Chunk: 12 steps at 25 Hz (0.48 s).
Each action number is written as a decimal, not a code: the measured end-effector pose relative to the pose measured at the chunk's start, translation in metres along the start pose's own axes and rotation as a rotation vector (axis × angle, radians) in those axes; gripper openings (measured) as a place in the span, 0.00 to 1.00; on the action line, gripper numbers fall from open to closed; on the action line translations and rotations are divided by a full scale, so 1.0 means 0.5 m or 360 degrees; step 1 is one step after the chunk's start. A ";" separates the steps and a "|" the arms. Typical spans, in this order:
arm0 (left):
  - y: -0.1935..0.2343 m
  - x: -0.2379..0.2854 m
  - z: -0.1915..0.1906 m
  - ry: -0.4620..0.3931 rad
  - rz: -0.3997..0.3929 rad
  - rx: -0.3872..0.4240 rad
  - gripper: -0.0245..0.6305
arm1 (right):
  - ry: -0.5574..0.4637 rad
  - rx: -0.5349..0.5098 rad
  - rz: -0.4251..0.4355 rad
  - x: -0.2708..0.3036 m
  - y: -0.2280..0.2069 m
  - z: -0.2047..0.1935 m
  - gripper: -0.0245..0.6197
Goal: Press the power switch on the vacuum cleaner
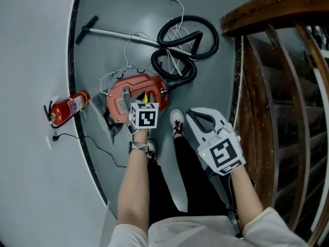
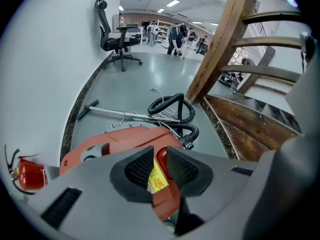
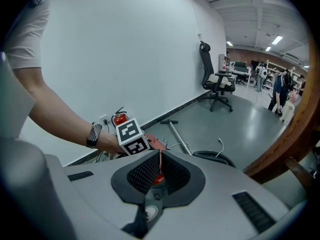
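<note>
The red vacuum cleaner [image 1: 146, 84] lies on the floor; the left gripper [image 2: 160, 154] hangs just above it, fingers apart, empty; the right gripper [image 3: 159, 153] waits near it, fingers closed, empty; I think reaching is the step now; next, push down on its switch.

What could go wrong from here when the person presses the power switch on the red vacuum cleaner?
The left gripper has its jaws apart above the red vacuum cleaner; a small switch could slip into the gap instead of being pushed.
The black ribbed hose and loose white cord lie coiled near the person's shoe; a step might snag them.
The red fire extinguisher sits close beside the vacuum and might get knocked.
</note>
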<state>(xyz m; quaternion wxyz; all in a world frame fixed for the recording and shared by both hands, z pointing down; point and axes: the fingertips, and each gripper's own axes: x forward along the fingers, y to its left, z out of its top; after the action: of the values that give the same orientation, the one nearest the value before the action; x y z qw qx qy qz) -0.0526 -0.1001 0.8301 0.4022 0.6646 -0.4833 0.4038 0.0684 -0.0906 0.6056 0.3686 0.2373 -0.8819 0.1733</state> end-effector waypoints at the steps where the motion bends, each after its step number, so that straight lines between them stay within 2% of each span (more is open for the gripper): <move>1: -0.002 0.006 -0.006 0.0014 0.0002 0.0028 0.16 | 0.0001 0.0005 0.0001 0.001 0.000 -0.002 0.09; 7: 0.001 0.020 -0.023 0.0096 0.0076 0.0231 0.18 | 0.0016 0.0013 -0.0005 0.001 -0.009 -0.013 0.09; 12: 0.001 0.020 -0.023 0.0103 0.0076 0.0234 0.19 | 0.0027 0.0022 -0.0010 0.000 -0.013 -0.023 0.09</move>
<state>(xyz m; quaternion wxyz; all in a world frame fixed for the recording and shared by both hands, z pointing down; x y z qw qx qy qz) -0.0524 -0.0929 0.8432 0.3579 0.6671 -0.4548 0.4691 0.0785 -0.0905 0.6143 0.3749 0.2411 -0.8768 0.1802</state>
